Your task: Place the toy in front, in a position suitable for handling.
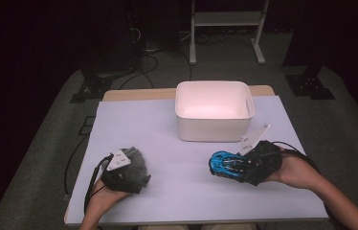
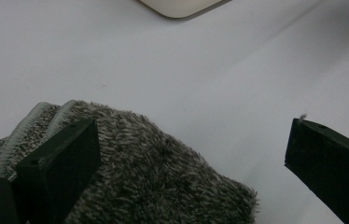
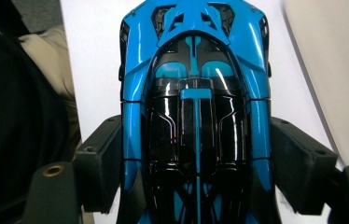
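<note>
A blue and black toy car (image 1: pixel 221 163) hangs a little above the white table sheet (image 1: pixel 177 196), with my right gripper (image 1: pixel 238 168) shut on it. In the right gripper view the car (image 3: pixel 196 56) points away from the camera, and my right gripper (image 3: pixel 196 128) has a black jaw pressed on each of its flanks. A grey fuzzy sock (image 1: pixel 138 160) lies at the left front of the sheet. My left gripper (image 1: pixel 134 167) stands over it. In the left gripper view my left gripper (image 2: pixel 193 133) is open wide, its left jaw over the sock (image 2: pixel 154 172).
A white plastic bin (image 1: pixel 214 85) stands at the back middle of the table, its inside bare; a corner of it (image 2: pixel 182 7) lies ahead of the left gripper, its wall (image 3: pixel 340 70) right of the car. Dark stands and cables crowd the floor beyond.
</note>
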### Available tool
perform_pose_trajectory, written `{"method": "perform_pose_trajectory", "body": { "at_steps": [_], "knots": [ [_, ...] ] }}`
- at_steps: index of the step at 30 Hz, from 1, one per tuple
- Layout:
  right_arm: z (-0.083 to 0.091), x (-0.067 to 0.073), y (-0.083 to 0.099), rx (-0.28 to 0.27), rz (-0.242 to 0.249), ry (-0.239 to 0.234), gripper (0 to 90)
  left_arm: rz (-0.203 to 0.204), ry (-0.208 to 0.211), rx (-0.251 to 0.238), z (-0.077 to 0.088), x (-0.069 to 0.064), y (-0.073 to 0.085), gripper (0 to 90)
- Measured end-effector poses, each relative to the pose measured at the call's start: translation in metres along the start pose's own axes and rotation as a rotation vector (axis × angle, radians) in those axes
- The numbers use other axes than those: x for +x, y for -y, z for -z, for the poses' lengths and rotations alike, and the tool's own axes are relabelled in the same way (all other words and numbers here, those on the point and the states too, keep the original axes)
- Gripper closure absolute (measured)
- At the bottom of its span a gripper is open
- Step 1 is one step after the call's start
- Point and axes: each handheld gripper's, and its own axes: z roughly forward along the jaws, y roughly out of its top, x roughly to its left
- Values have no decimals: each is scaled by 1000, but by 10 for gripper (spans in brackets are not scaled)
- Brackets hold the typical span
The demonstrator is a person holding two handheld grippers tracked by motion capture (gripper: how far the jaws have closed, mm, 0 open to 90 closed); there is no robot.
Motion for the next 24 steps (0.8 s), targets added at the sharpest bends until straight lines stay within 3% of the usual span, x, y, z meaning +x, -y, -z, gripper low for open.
{"method": "perform_pose_trajectory", "body": {
  "at_steps": [6,11,24],
  "knots": [
    [-16,4,-24,14,51,-36,252,1,-1,-5,2,2,0,28],
    [-44,4,-44,40,99,-79,252,1,-1,2,2,3,1,28],
    [-111,6,-52,85,138,-145,252,7,-4,8,1,5,4,28]
  ]
}}
